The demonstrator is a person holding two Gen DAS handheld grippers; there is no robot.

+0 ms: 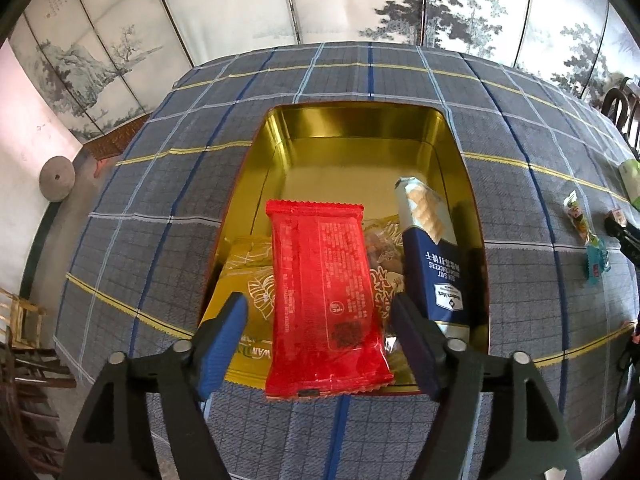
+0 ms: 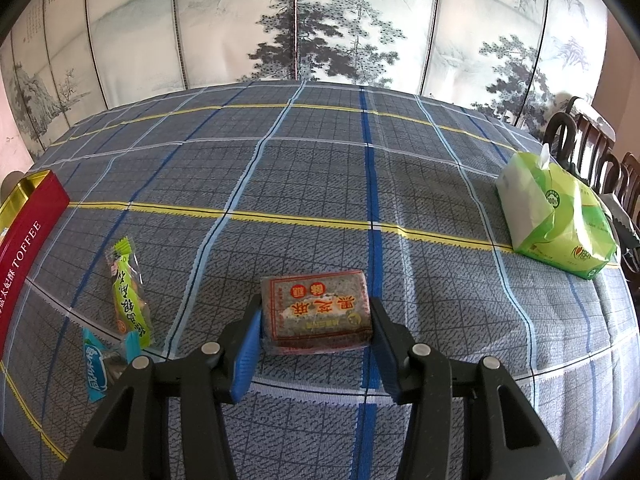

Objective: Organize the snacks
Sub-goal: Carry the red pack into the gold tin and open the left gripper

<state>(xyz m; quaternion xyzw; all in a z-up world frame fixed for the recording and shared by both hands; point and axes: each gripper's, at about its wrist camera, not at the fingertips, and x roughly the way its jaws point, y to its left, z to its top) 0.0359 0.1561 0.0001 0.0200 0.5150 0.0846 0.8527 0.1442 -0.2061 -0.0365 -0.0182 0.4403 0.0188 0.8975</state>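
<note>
The left gripper (image 1: 320,322) hovers over the near end of an open gold tin (image 1: 352,128) on a plaid-covered surface (image 1: 160,184). Its jaws stand apart, one on each side of a red snack packet (image 1: 324,304) without touching it. The packet lies lengthwise between them, its near end overhanging the tin's front rim toward 6 o'clock. Beneath it lie a yellow packet (image 1: 244,280) at 9 o'clock and a blue cracker box (image 1: 432,256) leaning at 3 o'clock against the tin's wall.

The right gripper (image 2: 316,344) holds a dark sesame snack block (image 2: 318,308), its jaws pressed against the block's two short sides. At 9 o'clock from the block lie a green wrapped snack (image 2: 130,292) and a blue wrapped snack (image 2: 98,368), touching end to end. The tin's red side shows at the far left edge. A green tissue pack (image 2: 560,216) sits at 2 o'clock, well apart.
</note>
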